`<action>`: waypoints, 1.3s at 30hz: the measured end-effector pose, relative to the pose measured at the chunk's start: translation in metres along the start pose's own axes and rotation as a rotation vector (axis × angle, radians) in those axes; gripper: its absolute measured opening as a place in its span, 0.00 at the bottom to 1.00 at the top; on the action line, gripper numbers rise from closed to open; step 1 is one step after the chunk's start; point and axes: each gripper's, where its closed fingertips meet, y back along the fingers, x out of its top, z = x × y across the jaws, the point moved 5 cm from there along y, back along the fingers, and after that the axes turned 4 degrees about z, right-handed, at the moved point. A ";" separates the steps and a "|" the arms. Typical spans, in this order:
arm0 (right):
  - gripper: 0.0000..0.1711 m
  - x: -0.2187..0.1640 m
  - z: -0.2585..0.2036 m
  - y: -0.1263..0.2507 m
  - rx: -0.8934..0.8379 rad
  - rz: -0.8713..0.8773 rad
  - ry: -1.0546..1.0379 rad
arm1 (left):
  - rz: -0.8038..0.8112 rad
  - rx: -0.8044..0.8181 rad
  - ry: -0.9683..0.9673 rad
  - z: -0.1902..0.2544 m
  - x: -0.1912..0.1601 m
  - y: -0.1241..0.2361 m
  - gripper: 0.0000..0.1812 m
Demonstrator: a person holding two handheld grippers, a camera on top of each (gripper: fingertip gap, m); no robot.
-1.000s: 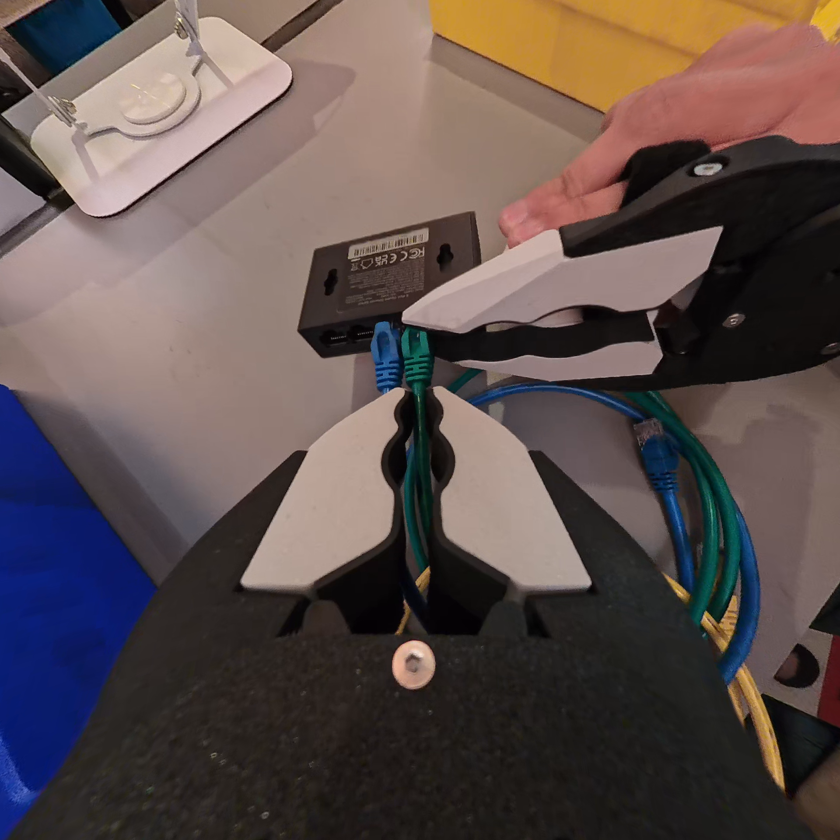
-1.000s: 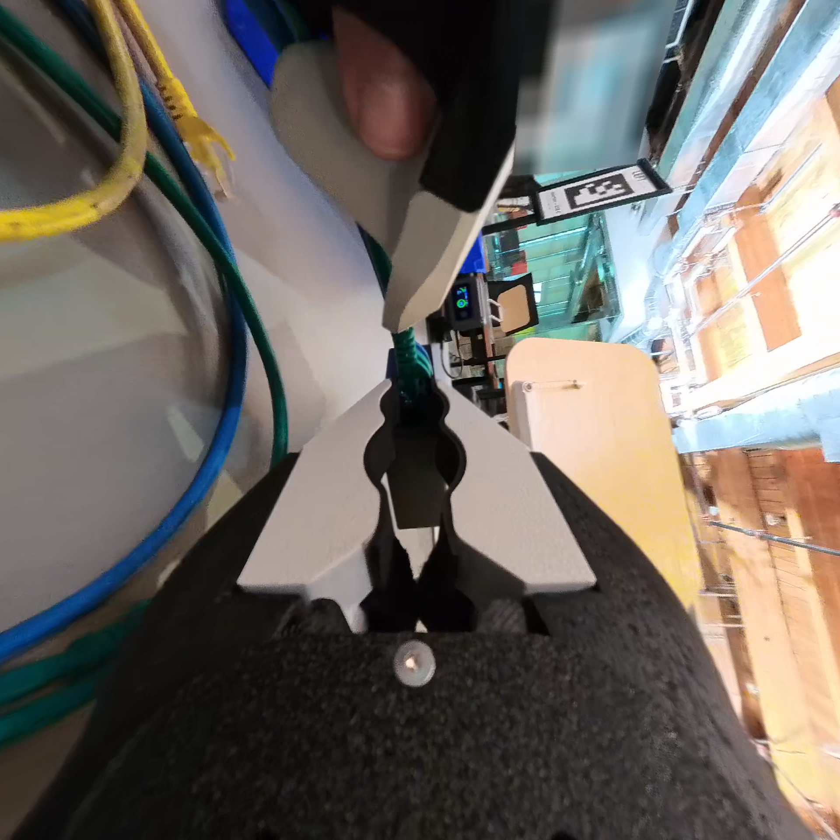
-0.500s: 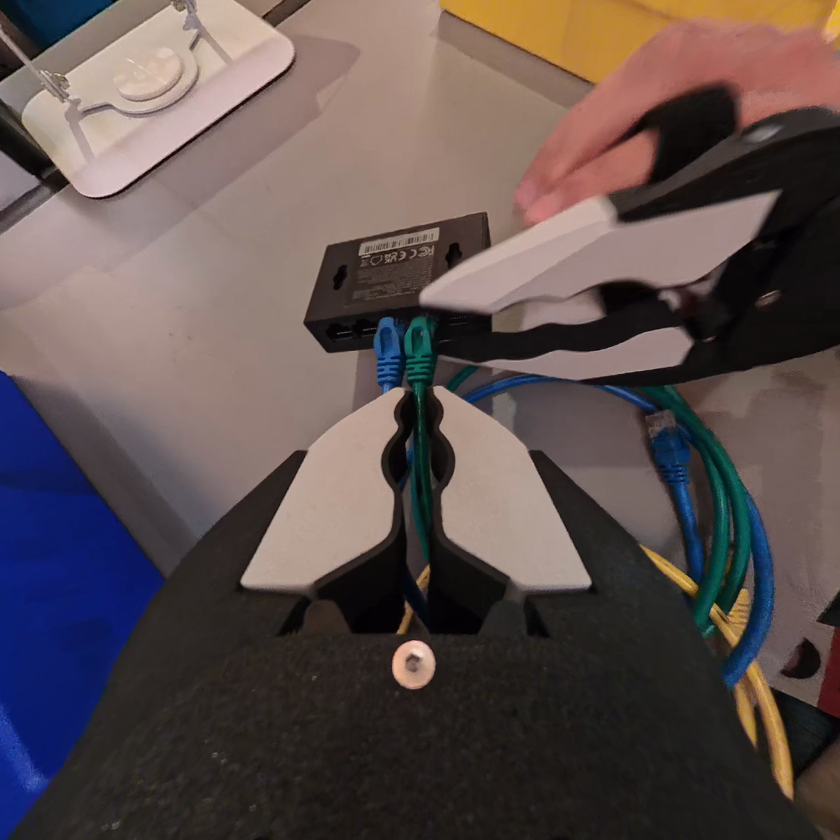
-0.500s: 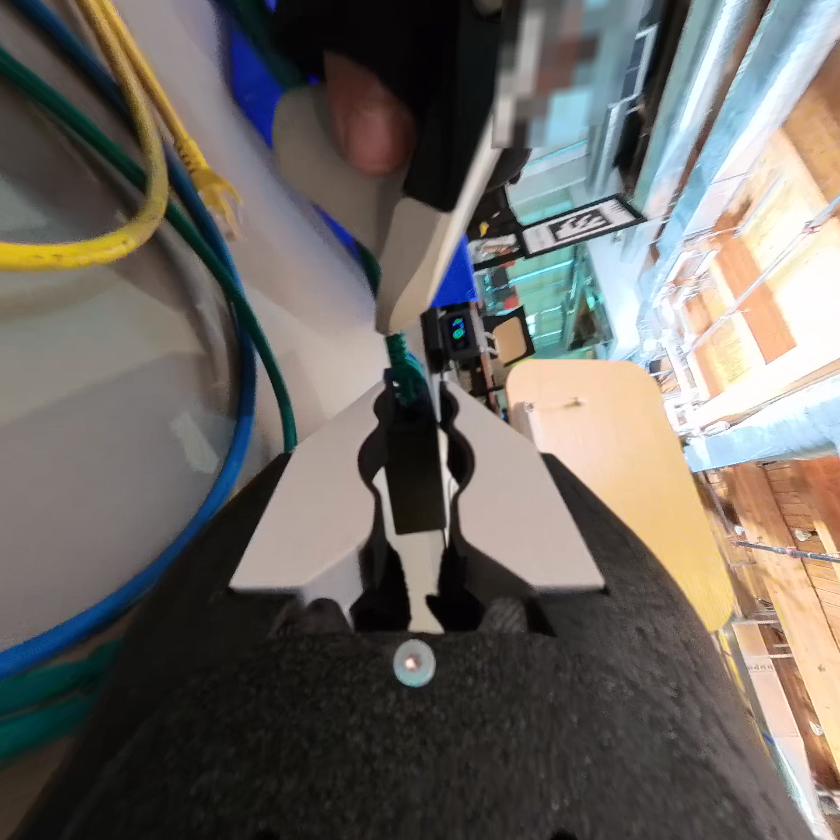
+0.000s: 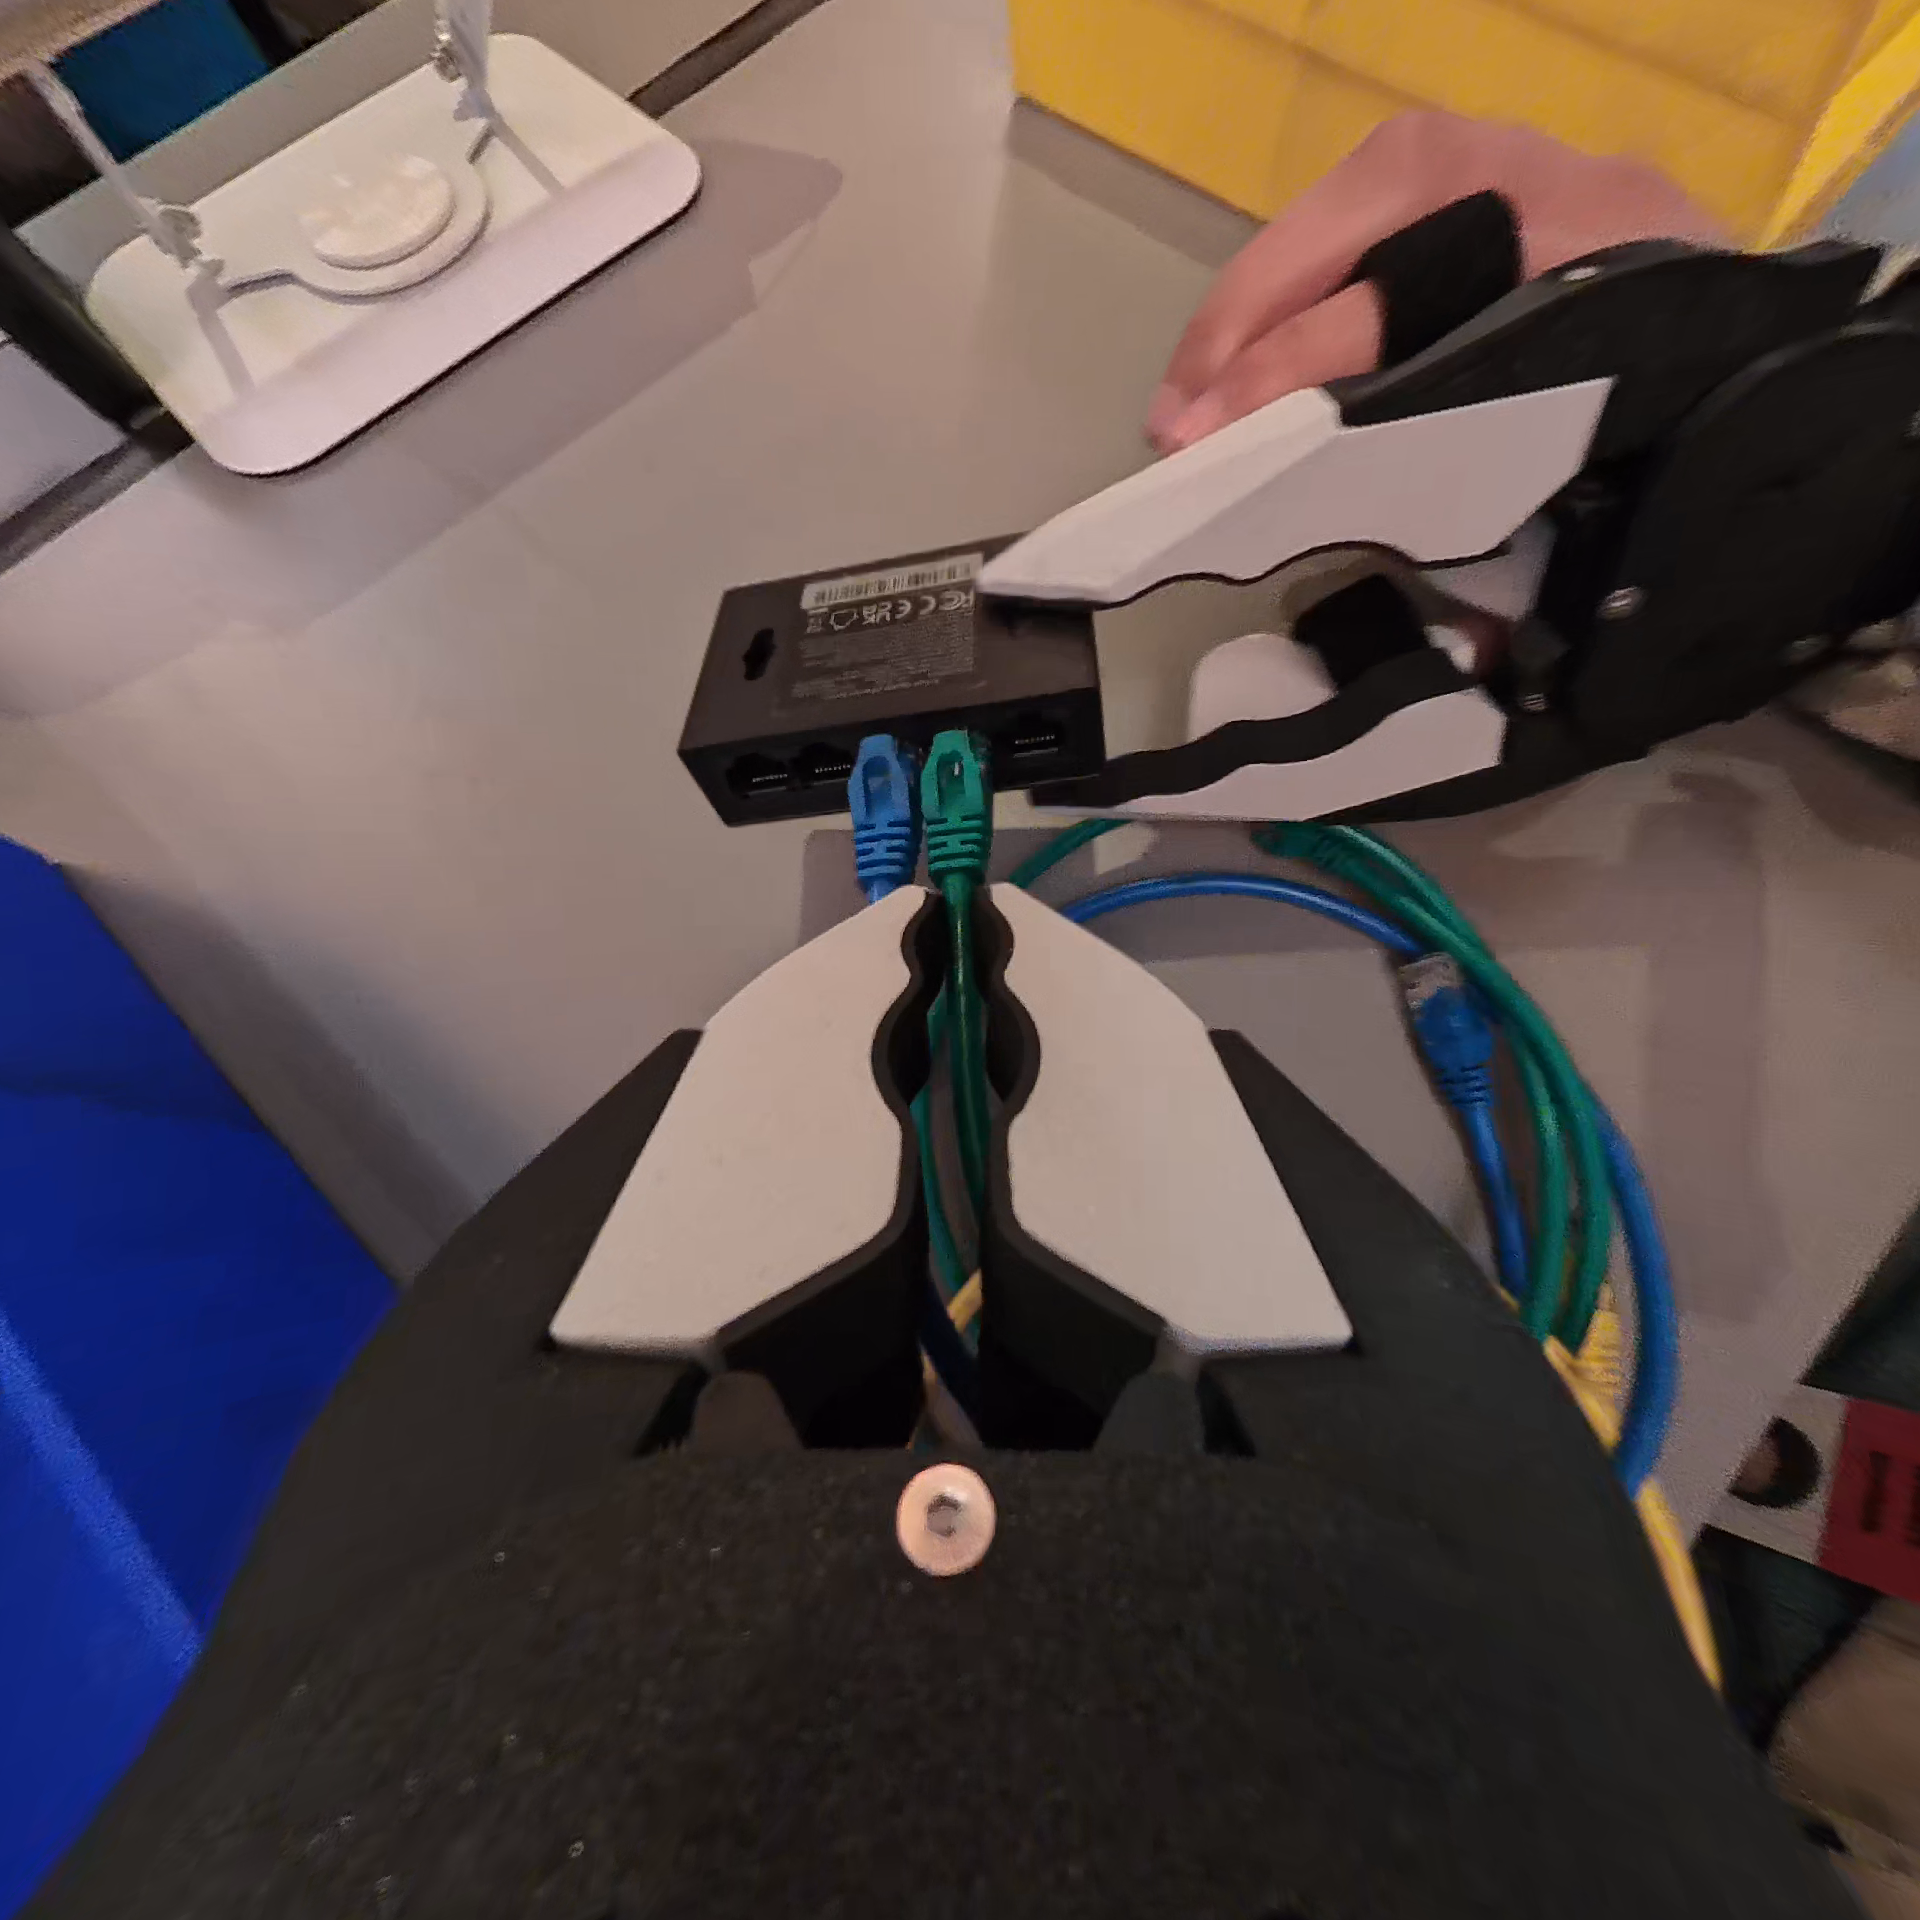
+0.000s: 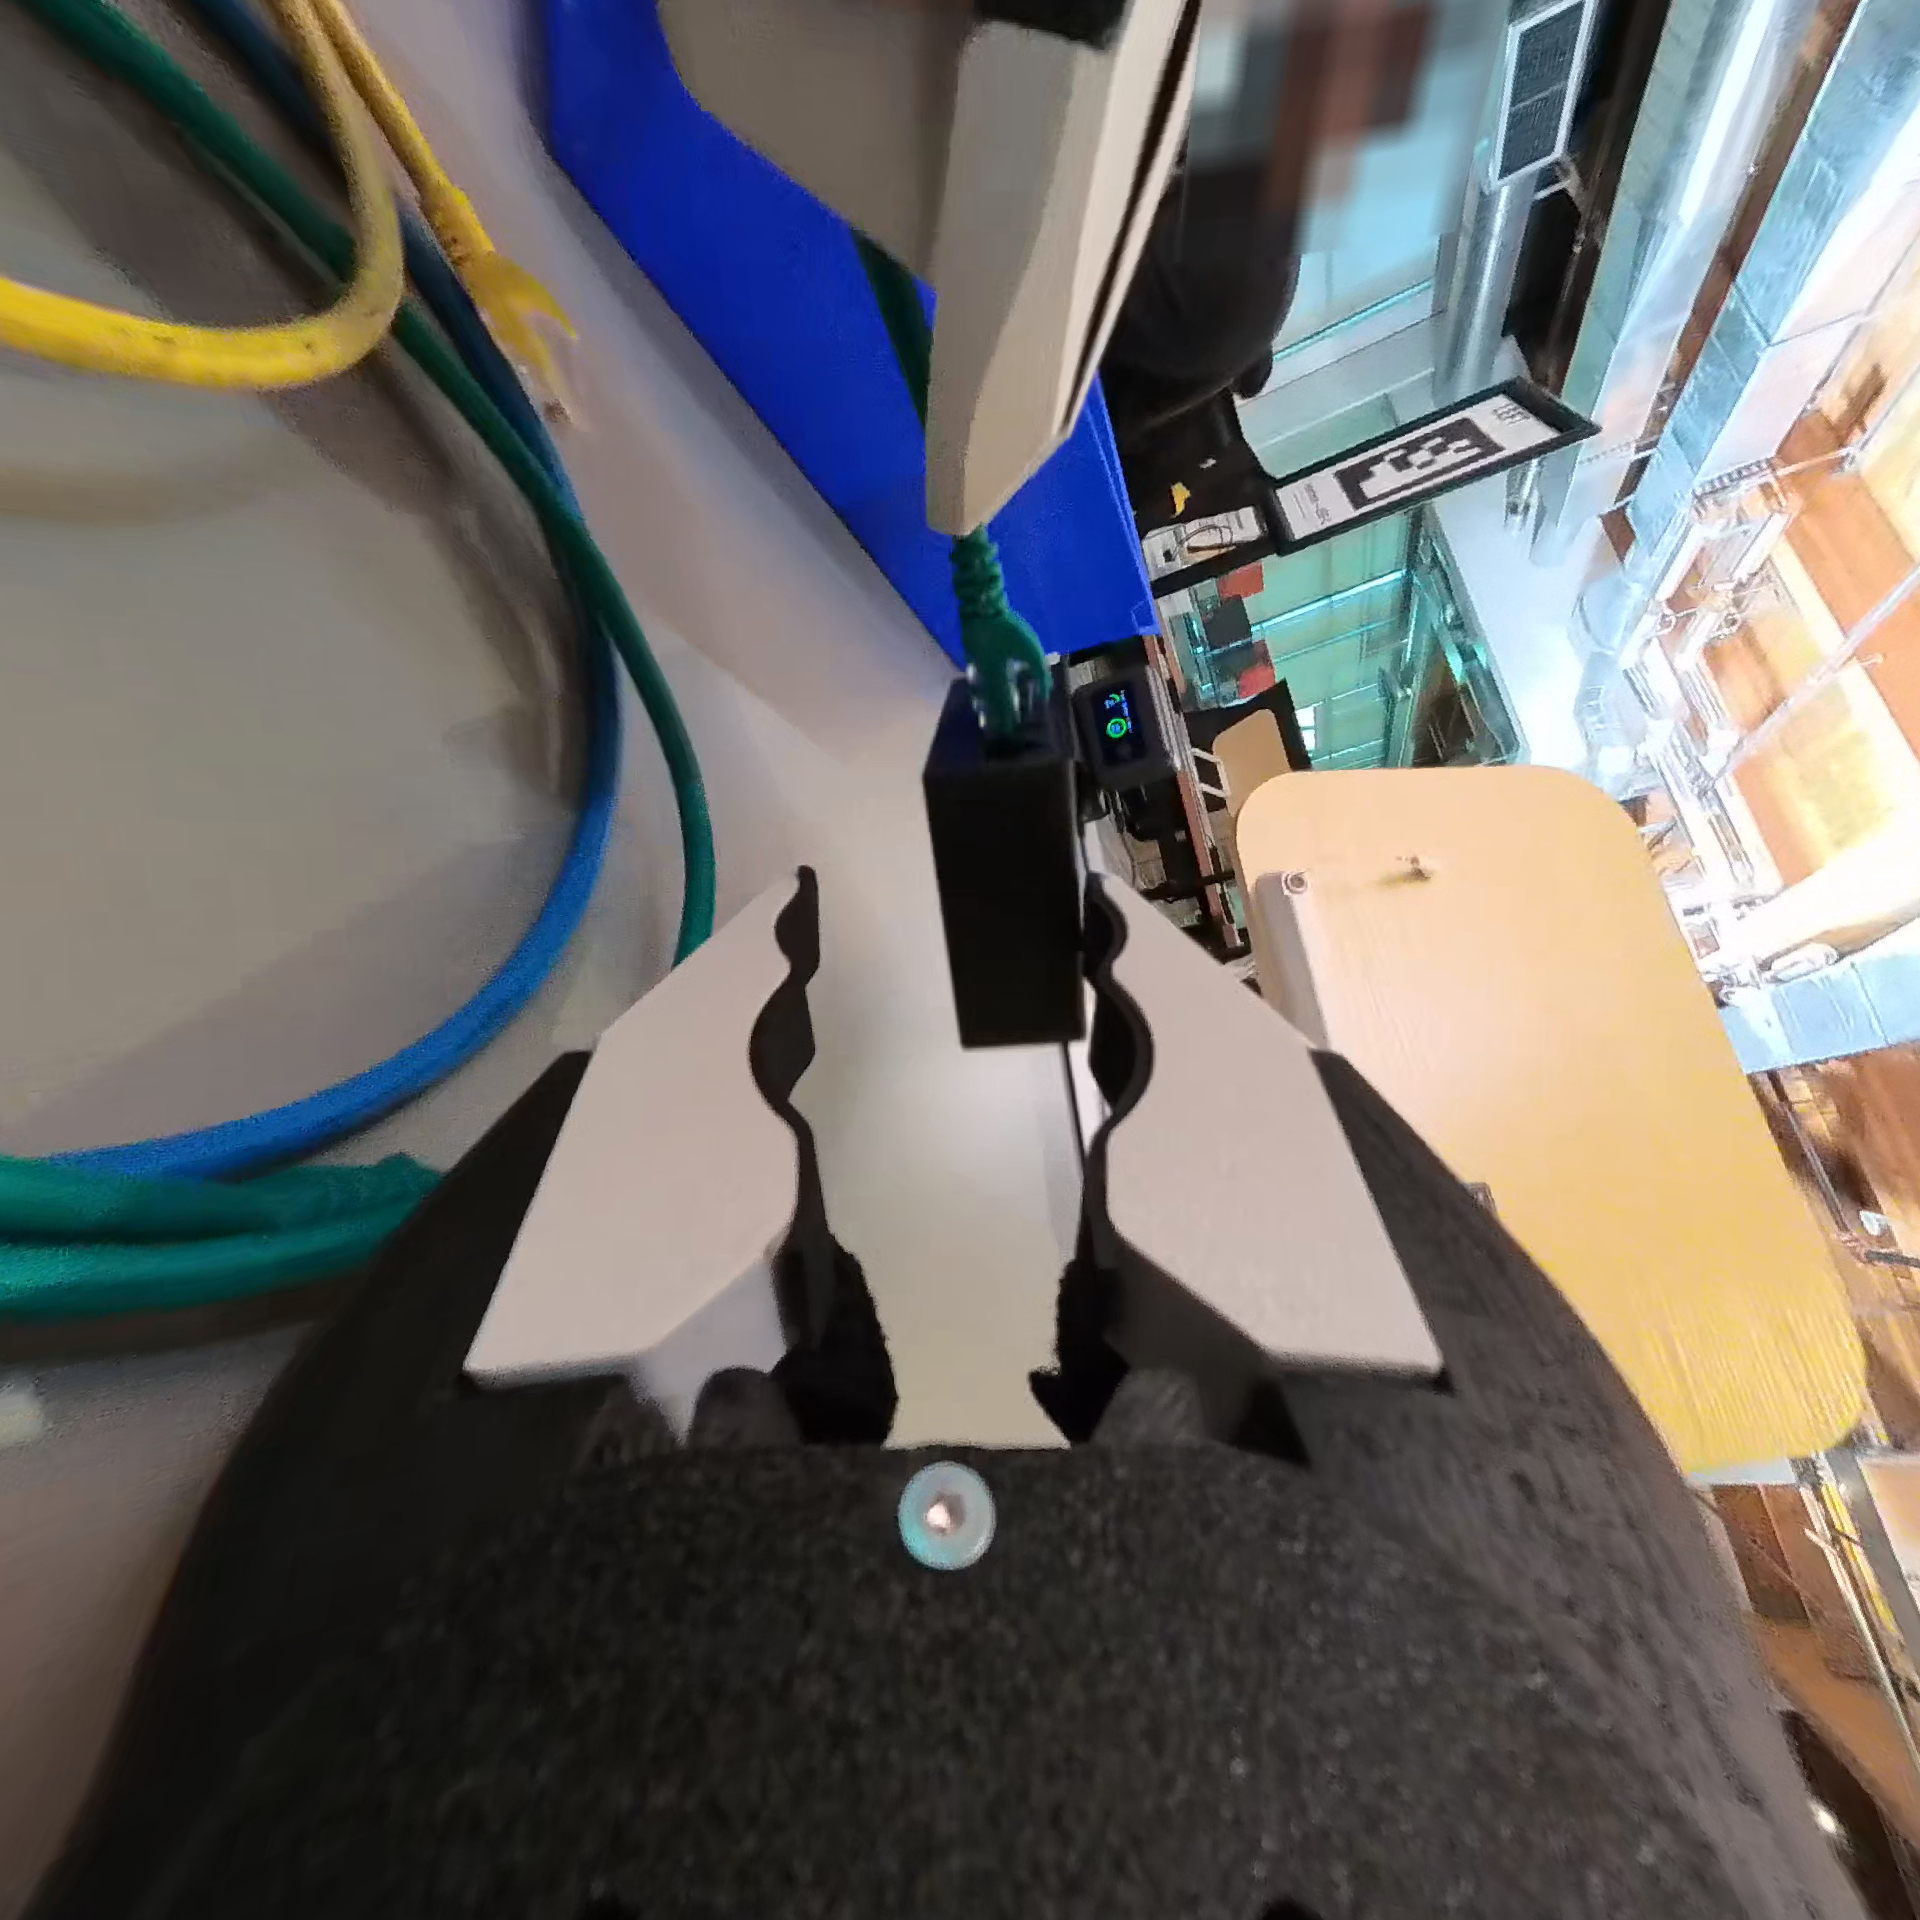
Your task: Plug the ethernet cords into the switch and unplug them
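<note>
My left gripper (image 5: 954, 914) pinches the limp green cord (image 5: 961, 1018) behind its plug; right gripper (image 6: 945, 914) spread round the light switch (image 5: 894, 691) — it'll slide, so I'd clamp its end.

Black switch (image 5: 894, 681) is being seen on a grey table (image 5: 520, 623). Blue plug (image 5: 881, 805) and green plug (image 5: 956, 800) are being shown at its ports; blue cord (image 5: 1621, 1226), green cord (image 5: 1538, 1091) and yellow cord (image 5: 1662, 1517) are coiled. Both grippers are showing pale grey fingers (image 5: 790, 1143) on black bodies. White stand (image 5: 384, 239) is being noted.
</note>
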 end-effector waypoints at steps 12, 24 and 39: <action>0.15 -0.050 0.002 -0.011 0.009 -0.277 0.149 | -0.021 0.026 -0.064 0.010 0.000 0.009 0.03; 0.15 -0.026 0.014 -0.016 -0.094 -0.184 0.142 | 0.016 -0.070 -0.057 0.030 -0.002 -0.019 0.12; 0.15 0.004 0.024 -0.004 -0.074 -0.241 0.101 | -0.004 0.296 -0.781 0.012 0.028 -0.020 0.16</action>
